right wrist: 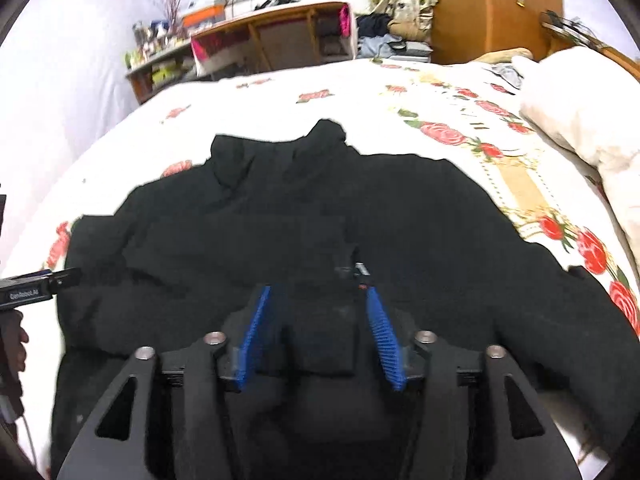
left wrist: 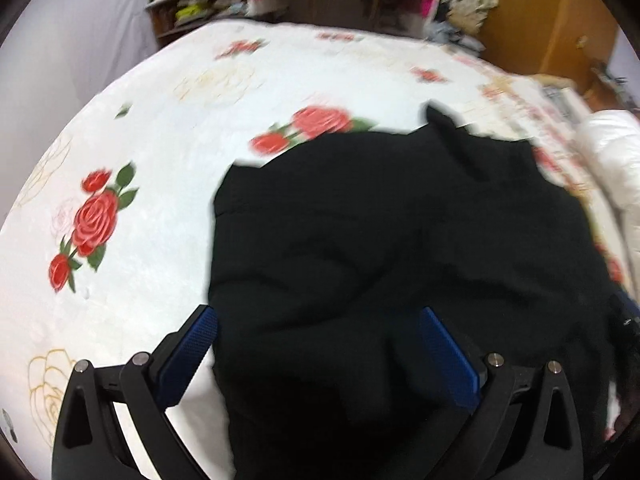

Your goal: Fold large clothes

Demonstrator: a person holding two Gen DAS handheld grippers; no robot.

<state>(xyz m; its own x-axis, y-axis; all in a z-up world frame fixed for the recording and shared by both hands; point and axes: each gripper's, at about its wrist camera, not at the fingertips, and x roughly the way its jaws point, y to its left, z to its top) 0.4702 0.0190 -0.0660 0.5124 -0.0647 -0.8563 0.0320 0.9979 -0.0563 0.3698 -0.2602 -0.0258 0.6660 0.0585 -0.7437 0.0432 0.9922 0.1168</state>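
Rose-printed bedspread [left wrist: 160, 152] fills the left wrist view; the left gripper [left wrist: 316, 344] is spread over the black garment [left wrist: 400, 240] edge at 6 o'clock. Right view: right gripper [right wrist: 318, 300], fingers parted, fabric between; desk [right wrist: 276, 36] at 12.

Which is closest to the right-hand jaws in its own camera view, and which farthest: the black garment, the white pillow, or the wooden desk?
1. Black garment: directly beneath and between the jaws of the right gripper.
2. White pillow: on the bed's right side, farther back.
3. Wooden desk: beyond the bed's far edge.
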